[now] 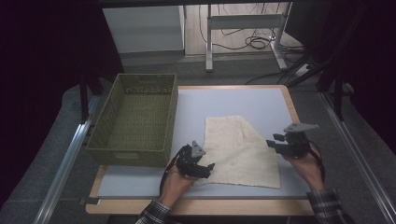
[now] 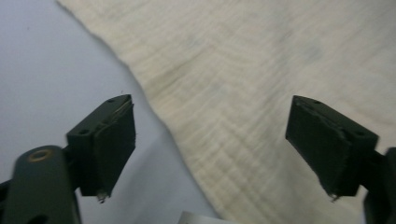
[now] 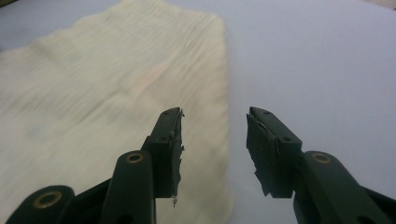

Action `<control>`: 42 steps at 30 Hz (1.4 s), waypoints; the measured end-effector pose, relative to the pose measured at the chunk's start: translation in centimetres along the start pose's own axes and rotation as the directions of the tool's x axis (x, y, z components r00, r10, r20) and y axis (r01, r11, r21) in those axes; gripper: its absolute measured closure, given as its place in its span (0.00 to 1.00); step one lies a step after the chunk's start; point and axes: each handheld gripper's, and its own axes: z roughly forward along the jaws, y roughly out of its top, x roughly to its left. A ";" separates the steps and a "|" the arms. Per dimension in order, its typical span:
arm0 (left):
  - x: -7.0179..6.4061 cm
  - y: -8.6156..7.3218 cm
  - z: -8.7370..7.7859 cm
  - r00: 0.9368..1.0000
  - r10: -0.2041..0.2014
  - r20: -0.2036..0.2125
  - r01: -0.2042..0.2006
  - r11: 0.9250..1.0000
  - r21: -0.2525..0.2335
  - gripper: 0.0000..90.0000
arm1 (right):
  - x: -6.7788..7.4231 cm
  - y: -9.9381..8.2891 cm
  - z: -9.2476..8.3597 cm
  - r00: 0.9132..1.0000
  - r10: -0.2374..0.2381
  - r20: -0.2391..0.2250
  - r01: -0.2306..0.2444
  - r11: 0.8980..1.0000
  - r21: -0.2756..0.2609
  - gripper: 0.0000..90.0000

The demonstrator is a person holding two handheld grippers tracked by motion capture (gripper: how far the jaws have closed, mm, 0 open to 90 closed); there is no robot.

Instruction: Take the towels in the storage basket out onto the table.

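A cream cloth (image 1: pixel 240 151) is spread flat on the worktop (image 1: pixel 224 100), right of the green woven basket (image 1: pixel 135 119). The left tongs (image 1: pixel 203 169) are held wide open over its near left corner, gripping nothing. The right tongs (image 1: pixel 275 142) are parted, empty, beside its right edge; each hand is nearest its own side.

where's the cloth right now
In the high view the cream cloth lies flat on the table, right of the green basket, between the two tools.

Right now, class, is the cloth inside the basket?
No: the cloth lies flat on the table, right of the basket.
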 end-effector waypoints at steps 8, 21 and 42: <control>0.6 -1.0 0.8 0.998 -0.065 0.023 0.064 0.997 0.048 0.05 | -0.6 1.9 6.2 1.000 0.003 0.025 -0.005 0.997 0.083 0.63; 0.6 -1.1 0.8 0.998 -0.060 0.017 0.059 0.997 0.045 0.05 | 5.3 5.0 2.4 0.994 -0.106 -0.038 0.107 0.993 0.043 0.98; 0.6 -1.1 0.8 0.998 -0.060 0.017 0.059 0.997 0.041 0.05 | 9.0 4.1 1.9 0.980 -0.173 -0.100 0.179 0.983 0.048 0.75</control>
